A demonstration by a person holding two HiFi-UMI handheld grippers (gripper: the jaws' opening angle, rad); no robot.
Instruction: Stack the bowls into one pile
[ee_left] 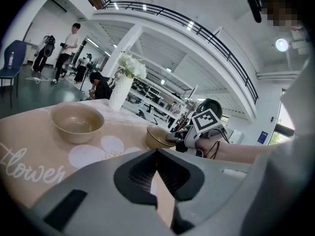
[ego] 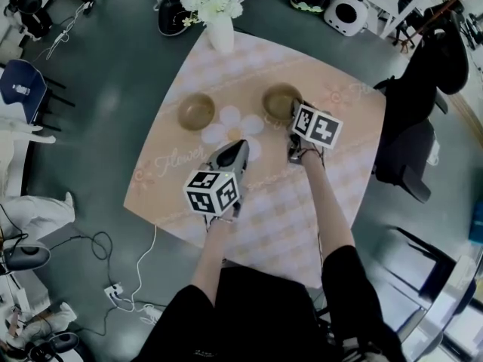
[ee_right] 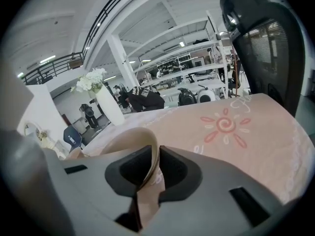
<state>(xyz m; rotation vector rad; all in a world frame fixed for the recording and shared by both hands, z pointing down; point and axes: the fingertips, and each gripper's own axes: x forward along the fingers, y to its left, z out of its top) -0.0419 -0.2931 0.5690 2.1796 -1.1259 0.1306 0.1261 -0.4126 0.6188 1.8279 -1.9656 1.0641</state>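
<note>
Two tan bowls stand on the pink checked tablecloth (ego: pixel 302 217). The left bowl (ego: pixel 196 111) (ee_left: pixel 78 123) sits alone and untouched. My right gripper (ego: pixel 296 115) (ee_right: pixel 155 156) is shut on the near rim of the right bowl (ego: pixel 281 100) (ee_right: pixel 130 139), with one pad inside the wall and one outside. That same bowl (ee_left: pixel 158 136) and the right gripper (ee_left: pixel 179 139) show in the left gripper view. My left gripper (ego: pixel 240 145) (ee_left: pixel 157 154) hovers over the cloth between and in front of both bowls, its jaws together and holding nothing.
A white vase of white flowers (ego: pixel 219 21) (ee_left: pixel 120 90) (ee_right: pixel 110 107) stands at the table's far corner. A black office chair (ego: pixel 411 142) (ee_right: pixel 266 43) is close to the right edge. A blue chair (ego: pixel 19 85) and cables lie on the floor at the left.
</note>
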